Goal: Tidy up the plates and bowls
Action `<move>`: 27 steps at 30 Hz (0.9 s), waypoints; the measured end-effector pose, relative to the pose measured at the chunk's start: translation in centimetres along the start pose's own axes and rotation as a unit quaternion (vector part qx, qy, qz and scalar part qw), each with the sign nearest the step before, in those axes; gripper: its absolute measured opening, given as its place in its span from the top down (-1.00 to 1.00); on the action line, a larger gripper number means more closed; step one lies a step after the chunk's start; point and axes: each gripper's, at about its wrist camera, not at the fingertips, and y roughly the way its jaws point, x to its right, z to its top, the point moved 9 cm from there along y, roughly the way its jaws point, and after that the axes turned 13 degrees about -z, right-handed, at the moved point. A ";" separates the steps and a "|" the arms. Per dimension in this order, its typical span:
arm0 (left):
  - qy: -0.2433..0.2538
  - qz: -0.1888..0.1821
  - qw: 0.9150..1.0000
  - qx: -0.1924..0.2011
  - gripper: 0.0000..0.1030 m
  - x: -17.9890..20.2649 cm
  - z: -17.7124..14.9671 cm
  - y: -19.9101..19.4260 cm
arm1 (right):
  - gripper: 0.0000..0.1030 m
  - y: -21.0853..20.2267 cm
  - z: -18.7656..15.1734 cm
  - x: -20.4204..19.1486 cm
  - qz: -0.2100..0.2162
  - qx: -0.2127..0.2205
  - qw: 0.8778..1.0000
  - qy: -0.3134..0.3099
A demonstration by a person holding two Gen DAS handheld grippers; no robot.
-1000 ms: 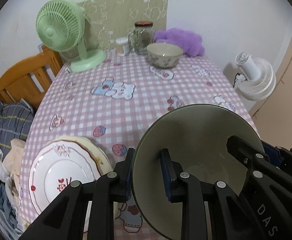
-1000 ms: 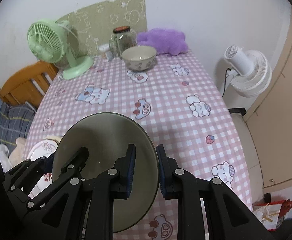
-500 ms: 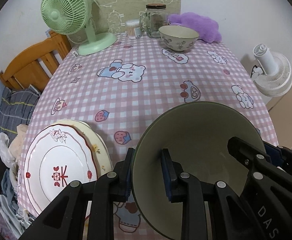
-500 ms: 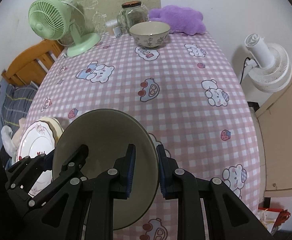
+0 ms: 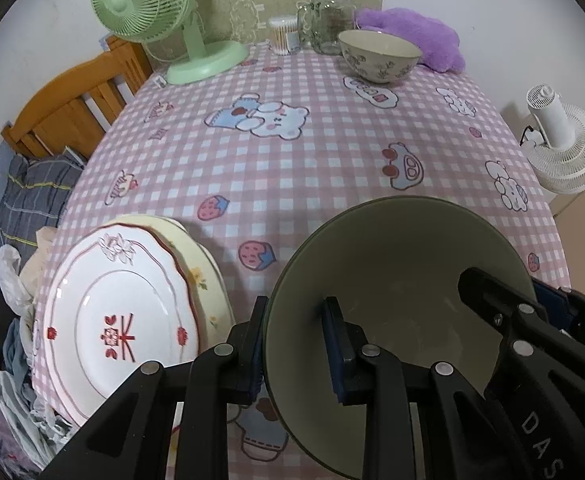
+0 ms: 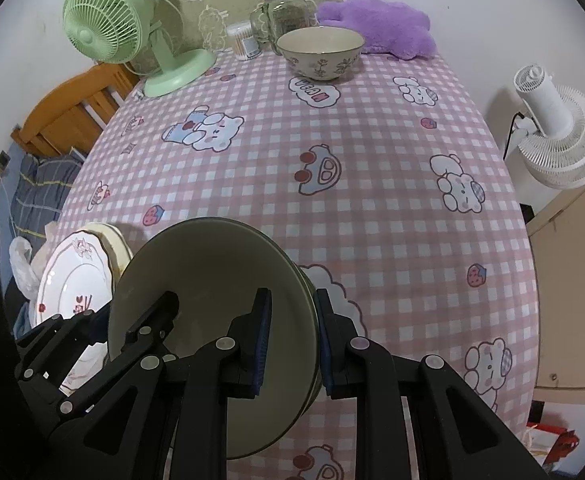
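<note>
Both grippers have tipped lower with my olive-green bowl [image 5: 396, 304], near edge of the checked tablecloth [image 5: 292, 168]. Left gripper [image 5: 294, 344] pinches its left rim, right gripper [image 6: 290, 332] its right rim, jaws narrow. Ceramic: rigid, glossy, likely slippery, breakable; rim holds suit. Stacked plates [image 5: 120, 320] lie just left.

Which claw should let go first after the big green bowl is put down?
Probably the left claw: it is beside the plates, so freeing it first keeps it clear of them. The right claw grips the bowl over bare cloth.
</note>
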 end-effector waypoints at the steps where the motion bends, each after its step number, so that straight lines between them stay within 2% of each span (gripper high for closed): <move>1: -0.001 -0.004 1.000 -0.004 0.51 0.0 -0.2 0.2 | 0.52 0.0 0.0 0.1 -0.004 0.001 1.000 -0.001; 12: 0.017 -0.036 0.999 -0.009 0.51 0.5 -0.8 0.5 | 0.52 0.0 -0.8 0.6 -0.050 0.007 0.999 0.014; 14: 0.013 -0.054 0.998 -0.012 0.32 0.6 -0.9 0.1 | 0.52 -0.2 -0.9 0.7 -0.051 0.005 0.999 0.019; 16: 0.019 -0.063 0.998 -0.003 0.23 0.7 -0.7 -0.7 | 0.51 -0.8 -0.8 0.5 -0.050 0.009 0.999 0.018; 18: 0.028 -0.073 0.997 0.006 0.17 0.8 -0.3 -1.8 | 0.26 -1.6 -0.7 0.2 -0.050 0.016 0.998 0.017; 19: 0.032 -0.078 0.996 0.010 0.03 0.9 -0.1 -2.3 | -0.05 -2.3 -0.5 -0.1 -0.046 0.027 0.998 0.019; 20: 0.037 -0.083 0.996 0.015 -0.15 0.9 0.1 -3.0 | -0.28 -3.1 -0.3 -0.3 -0.043 0.039 0.998 0.021; 22: 0.042 -0.090 0.995 0.030 -0.26 0.9 0.6 -4.3 | -0.38 -4.9 0.3 -0.7 -0.050 0.064 0.996 0.023; 25: 0.054 -0.089 0.993 0.062 -0.51 0.6 1.8 -6.7 | -0.43 -6.6 0.9 -1.1 -0.049 0.074 0.995 0.035; 27: 0.063 -0.089 0.991 0.075 -0.57 0.4 2.3 -7.7 | -0.47 -7.6 1.2 -1.3 -0.043 0.080 0.995 0.047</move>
